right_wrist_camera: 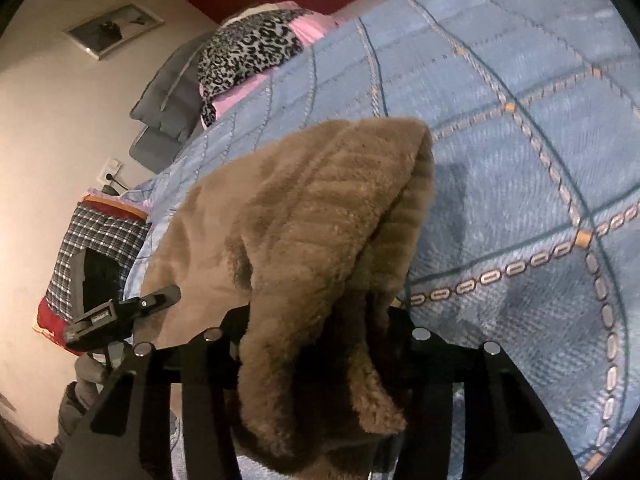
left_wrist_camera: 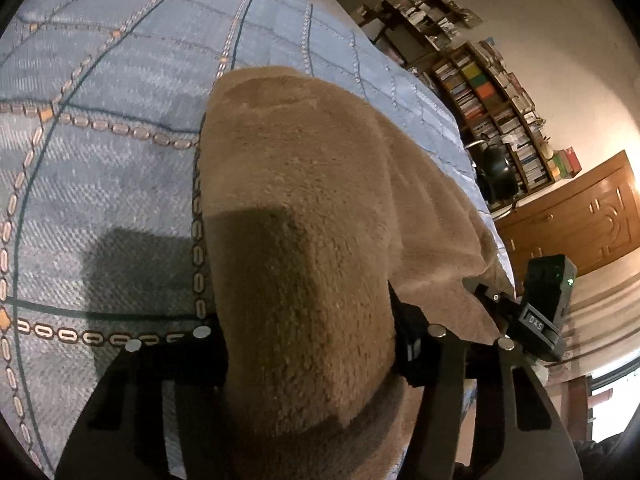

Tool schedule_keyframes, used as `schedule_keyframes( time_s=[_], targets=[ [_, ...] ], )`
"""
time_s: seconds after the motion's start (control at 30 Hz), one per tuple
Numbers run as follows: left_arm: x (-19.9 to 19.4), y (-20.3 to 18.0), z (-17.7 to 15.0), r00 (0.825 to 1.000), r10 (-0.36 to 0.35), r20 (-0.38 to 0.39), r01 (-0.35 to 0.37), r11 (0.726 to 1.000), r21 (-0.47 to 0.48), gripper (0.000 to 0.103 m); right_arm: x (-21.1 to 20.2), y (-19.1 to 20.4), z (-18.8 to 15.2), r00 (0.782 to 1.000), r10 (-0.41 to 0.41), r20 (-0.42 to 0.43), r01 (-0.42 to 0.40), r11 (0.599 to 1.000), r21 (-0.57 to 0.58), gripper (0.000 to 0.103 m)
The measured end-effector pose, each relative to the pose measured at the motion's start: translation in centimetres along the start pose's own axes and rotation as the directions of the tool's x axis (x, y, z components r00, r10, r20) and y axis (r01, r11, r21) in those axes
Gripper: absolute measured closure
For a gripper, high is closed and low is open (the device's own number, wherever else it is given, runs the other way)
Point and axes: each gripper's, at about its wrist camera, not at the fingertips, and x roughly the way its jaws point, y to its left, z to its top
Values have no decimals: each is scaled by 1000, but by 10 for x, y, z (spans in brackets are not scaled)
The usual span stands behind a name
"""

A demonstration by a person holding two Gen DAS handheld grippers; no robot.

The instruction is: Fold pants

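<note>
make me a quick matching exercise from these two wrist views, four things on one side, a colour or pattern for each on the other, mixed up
Things:
1. pants
2. bedspread
3. pillow
4. cabinet

Colour or pattern:
A. leopard print with pink
B. orange-brown wood
C. fuzzy tan-brown
D. blue with a chain-pattern grid

Right pairs: 1-C, 2-D, 3-A, 4-B
</note>
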Motion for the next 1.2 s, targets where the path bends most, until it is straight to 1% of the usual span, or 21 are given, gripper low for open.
schedule_keyframes(
  time_s=[0.13,0.27,0.4,0.43,0.6,0.7,0.9,1.03,1.2],
  targets=[
    [-8,-13,7,1000,-2,30,2,1000,7,47,-15,7,6,999,-6,32,7,999,-37,56],
    [-9,-37,17,998,-2,55,0,999,34,47,-32,5,15,998,-10,68,14,998,-57,56],
    [0,-60,35,997,-15,78,10,998,59,47,-48,-2,35,994,-18,112,26,997,-69,56],
    [0,-60,38,996,-18,82,13,998,64,47,-53,-5,42,991,-23,128,32,997,-74,56],
    [23,-92,71,994,-41,101,31,995,97,47,-68,-23,80,981,-49,189,64,995,-73,56],
    [42,-112,89,993,-53,104,40,992,121,47,-73,-36,100,976,-64,210,79,995,-61,56],
    [84,-136,123,993,-80,83,68,988,137,47,-84,-66,142,964,-107,245,121,992,-44,56],
    [108,-147,141,993,-90,76,78,986,146,47,-85,-90,163,957,-129,259,141,990,-29,56],
    [137,-154,159,992,-94,79,81,985,149,47,-78,-119,188,955,-134,264,137,991,6,56]
  ],
)
